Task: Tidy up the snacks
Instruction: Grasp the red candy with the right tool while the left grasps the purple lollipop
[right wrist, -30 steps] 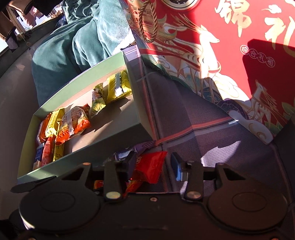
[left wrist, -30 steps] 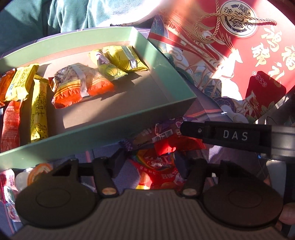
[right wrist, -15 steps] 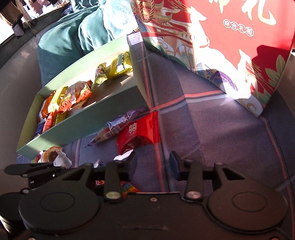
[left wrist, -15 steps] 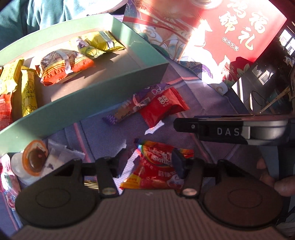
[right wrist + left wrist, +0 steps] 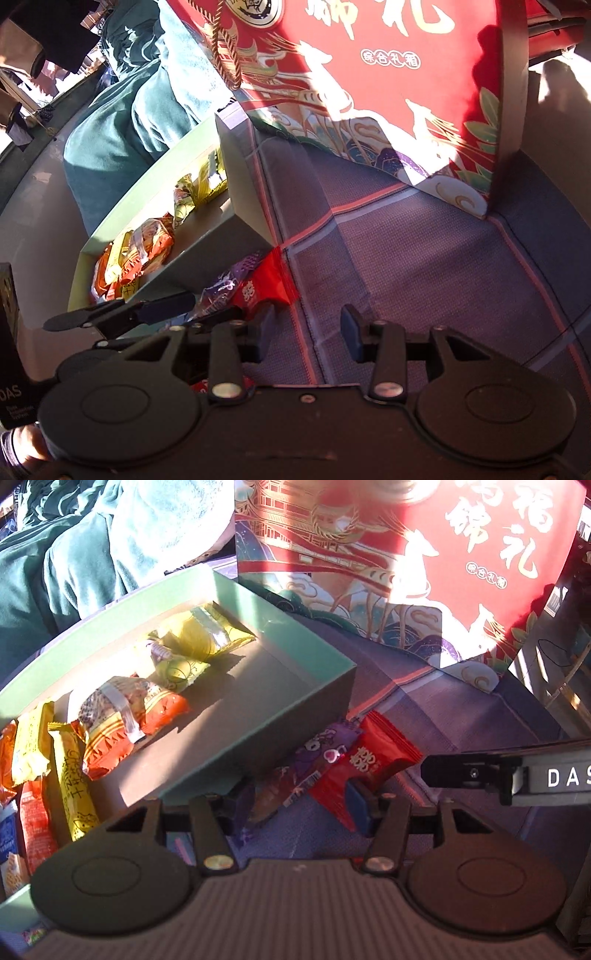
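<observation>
A green box [image 5: 295, 627] holds several snacks: yellow packets [image 5: 207, 635], an orange packet [image 5: 125, 716] and a yellow bar [image 5: 74, 782]. Beside its near wall a purple snack bar [image 5: 317, 753] and a red packet [image 5: 376, 757] lie on the cloth. My left gripper [image 5: 297, 806] is open and straddles both; its right pad overlaps the red packet's edge. In the right wrist view my right gripper [image 5: 308, 332] is open over bare cloth, with the red packet [image 5: 269, 280] just beyond its left finger. The left gripper [image 5: 192, 306] reaches in from the left there.
A large red gift box [image 5: 443, 554] stands upright behind the snacks on the purple checked cloth [image 5: 424, 277]. A person in teal clothing [image 5: 74, 554] sits behind the green box. The right gripper [image 5: 436, 771] juts in from the right edge of the left wrist view.
My left gripper left the rainbow candy packet and moved up to the purple bar and red packet by the box. My right gripper shifted closer to the red packet. Neither gripper changed its opening.
</observation>
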{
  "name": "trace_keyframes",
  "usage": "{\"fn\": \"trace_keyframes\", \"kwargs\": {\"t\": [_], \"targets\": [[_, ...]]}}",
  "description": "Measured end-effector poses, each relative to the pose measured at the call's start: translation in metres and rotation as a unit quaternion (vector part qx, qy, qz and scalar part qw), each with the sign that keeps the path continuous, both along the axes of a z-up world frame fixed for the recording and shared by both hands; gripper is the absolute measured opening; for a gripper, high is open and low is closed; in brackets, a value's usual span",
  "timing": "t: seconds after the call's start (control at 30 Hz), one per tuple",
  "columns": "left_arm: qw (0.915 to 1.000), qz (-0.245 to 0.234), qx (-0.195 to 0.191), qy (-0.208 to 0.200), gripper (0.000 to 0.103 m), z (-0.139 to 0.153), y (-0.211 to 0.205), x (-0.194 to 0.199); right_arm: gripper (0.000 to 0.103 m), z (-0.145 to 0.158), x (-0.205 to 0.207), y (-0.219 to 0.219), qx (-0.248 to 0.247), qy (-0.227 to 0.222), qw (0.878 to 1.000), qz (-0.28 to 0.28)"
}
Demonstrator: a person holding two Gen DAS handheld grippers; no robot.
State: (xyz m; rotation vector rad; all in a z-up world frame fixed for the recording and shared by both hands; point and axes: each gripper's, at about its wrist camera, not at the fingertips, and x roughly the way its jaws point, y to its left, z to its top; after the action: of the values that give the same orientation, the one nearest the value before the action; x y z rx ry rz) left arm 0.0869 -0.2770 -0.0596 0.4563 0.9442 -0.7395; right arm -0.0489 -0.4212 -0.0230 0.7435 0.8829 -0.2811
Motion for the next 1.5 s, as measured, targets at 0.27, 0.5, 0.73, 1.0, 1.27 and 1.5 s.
{"fn": "trace_keyframes", "kwargs": {"t": [0.27,0.5,0.73,1.0,1.27,1.5], "targets": [[0.9959,-0.054,-0.026,0.068,0.042,0.003,0.007,-0.020,0.040,-0.006,0.005,-0.005,0.013,-0.005,1.000,-0.014],[0.9974,-0.019,-0.042,0.055,0.043,0.018,0.017,-0.009,0.040,-0.012,0.000,-0.017,0.004,0.003,1.000,-0.030],[0.9986,-0.035,0.009,0.039,0.042,-0.003,-0.016,-0.004,0.042,-0.012,-0.003,-0.019,-0.001,0.003,0.999,-0.039],[0.9993,0.008,0.013,0.033,0.012,-0.006,0.003,-0.011,0.043,0.001,-0.002,-0.016,0.013,-0.002,1.000,-0.026],[0.9958,0.056,-0.006,0.073,0.013,-0.004,0.041,-0.004,0.054,-0.009,0.030,-0.001,0.030,0.019,0.999,-0.021],[0.9932,0.077,-0.023,0.085,0.015,-0.004,0.064,0.005,0.061,-0.005,0.063,0.035,-0.100,0.050,0.994,0.016]]}}
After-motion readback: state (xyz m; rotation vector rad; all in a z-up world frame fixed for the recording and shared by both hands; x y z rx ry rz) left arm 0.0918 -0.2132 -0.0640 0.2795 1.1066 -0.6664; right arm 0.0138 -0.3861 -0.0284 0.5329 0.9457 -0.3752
